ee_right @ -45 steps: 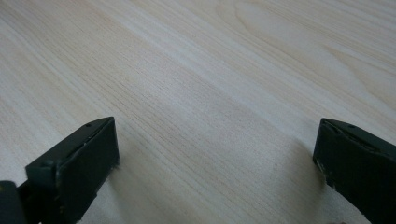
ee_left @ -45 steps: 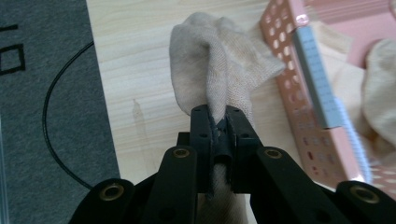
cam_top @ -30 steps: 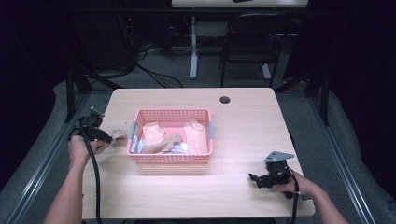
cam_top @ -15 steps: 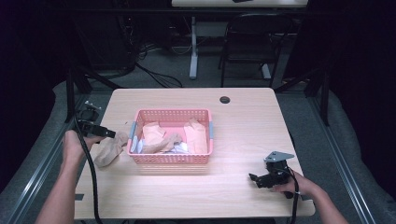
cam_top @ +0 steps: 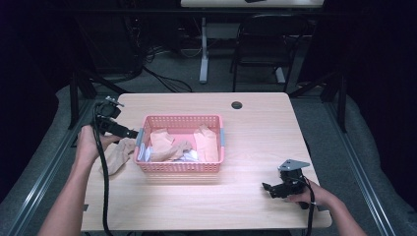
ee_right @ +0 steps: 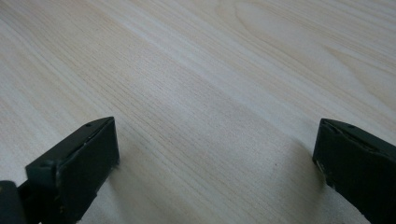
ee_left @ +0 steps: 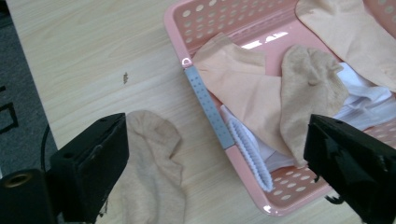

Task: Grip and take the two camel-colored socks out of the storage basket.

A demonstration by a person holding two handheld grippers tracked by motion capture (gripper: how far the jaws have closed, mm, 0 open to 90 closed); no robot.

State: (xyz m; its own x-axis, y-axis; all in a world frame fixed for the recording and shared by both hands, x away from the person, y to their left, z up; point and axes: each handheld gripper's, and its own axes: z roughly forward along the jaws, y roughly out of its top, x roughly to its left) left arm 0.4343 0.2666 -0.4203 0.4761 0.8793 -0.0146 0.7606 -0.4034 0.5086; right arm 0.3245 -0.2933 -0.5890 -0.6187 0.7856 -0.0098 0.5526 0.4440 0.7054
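We note the left gripper point(cam_top: 129, 132) jaws just opening, empty, above the tan sock point(ee_left: 152, 172): soft, light, limp, best pinched mid-fold

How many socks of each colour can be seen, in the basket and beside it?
Tan socks: 2 (one on the table, one in the basket)
Peach socks: 2
White socks: at least 1, partly covered
Total: 5 visible

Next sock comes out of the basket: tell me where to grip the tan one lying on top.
Grip the tan sock at its rounded upper end, where it lies on top of the other socks. Come straight down with the left gripper, now open, keeping clear of the pink basket wall.
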